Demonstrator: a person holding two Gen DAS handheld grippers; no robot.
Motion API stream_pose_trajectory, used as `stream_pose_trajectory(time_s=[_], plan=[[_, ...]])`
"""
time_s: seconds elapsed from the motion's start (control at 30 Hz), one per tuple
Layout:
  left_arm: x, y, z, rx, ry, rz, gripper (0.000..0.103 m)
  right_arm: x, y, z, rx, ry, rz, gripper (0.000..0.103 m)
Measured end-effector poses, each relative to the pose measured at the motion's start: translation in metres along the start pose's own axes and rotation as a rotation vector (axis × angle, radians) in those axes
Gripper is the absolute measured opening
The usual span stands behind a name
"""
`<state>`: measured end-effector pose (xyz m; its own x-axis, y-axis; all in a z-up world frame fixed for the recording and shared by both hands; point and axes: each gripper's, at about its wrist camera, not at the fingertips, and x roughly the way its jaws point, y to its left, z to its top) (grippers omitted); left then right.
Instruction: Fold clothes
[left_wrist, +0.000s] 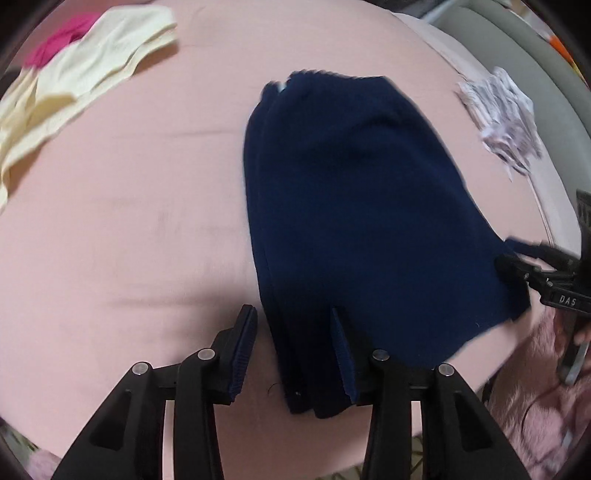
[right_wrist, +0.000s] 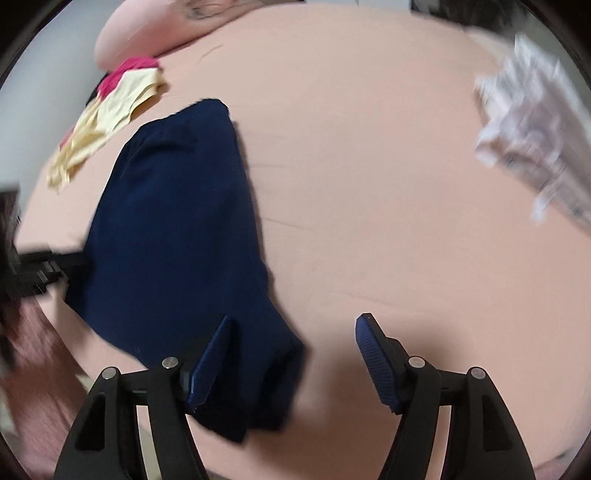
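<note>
Nearest to us in the left wrist view, our left gripper stands with its jaws parted over the near hem of the folded navy-blue knit garment; the cloth lies between the ribbed blue pads, but neither pad presses on it. In the right wrist view our right gripper is spread wide, its left pad over the garment's near corner and its right pad above bare sheet, nothing clamped. The navy garment lies flat on the salmon-pink bed sheet, stretching away from both grippers, its far end with a small pale label. From the left wrist view the right gripper shows at the garment's right edge, by a corner of the cloth. Beyond, at the far left, a pale yellow crumpled garment lies on the sheet, with a magenta piece of clothing partly under it. At the far right, near the bed's edge, sits a white crumpled garment with a faint grey pattern, blurred in both views.
</note>
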<state>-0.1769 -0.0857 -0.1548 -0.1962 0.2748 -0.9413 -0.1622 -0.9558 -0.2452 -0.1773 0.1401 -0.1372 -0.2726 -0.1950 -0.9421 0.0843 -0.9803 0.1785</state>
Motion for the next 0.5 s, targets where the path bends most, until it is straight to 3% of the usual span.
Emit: stream_pose_trajectory(time_s=[0.07, 0.17, 0.3, 0.4, 0.47, 0.5], plan=[[-0.002, 0.003, 0.006, -0.014, 0.002, 0.003, 0.04, 0.015, 0.003, 0.003, -0.029, 0.021, -0.011, 0.076], [-0.002, 0.007, 0.006, 0.025, 0.005, 0.045, 0.041, 0.014, 0.017, -0.007, -0.202, 0.029, -0.075, 0.078], [0.001, 0.008, 0.009, 0.041, -0.003, 0.046, 0.043, 0.003, -0.01, -0.015, -0.185, 0.09, -0.014, 0.081], [0.006, 0.001, 0.017, 0.061, 0.003, 0.079, 0.047, 0.0, -0.039, -0.008, -0.136, 0.162, -0.1, 0.081], [0.006, -0.001, 0.022, 0.064, -0.005, 0.081, 0.048, -0.006, -0.05, 0.002, -0.088, 0.132, -0.146, 0.081], [0.004, -0.002, 0.025, 0.063, -0.013, 0.078, 0.048, -0.011, -0.05, 0.009, -0.05, 0.091, -0.095, 0.081]])
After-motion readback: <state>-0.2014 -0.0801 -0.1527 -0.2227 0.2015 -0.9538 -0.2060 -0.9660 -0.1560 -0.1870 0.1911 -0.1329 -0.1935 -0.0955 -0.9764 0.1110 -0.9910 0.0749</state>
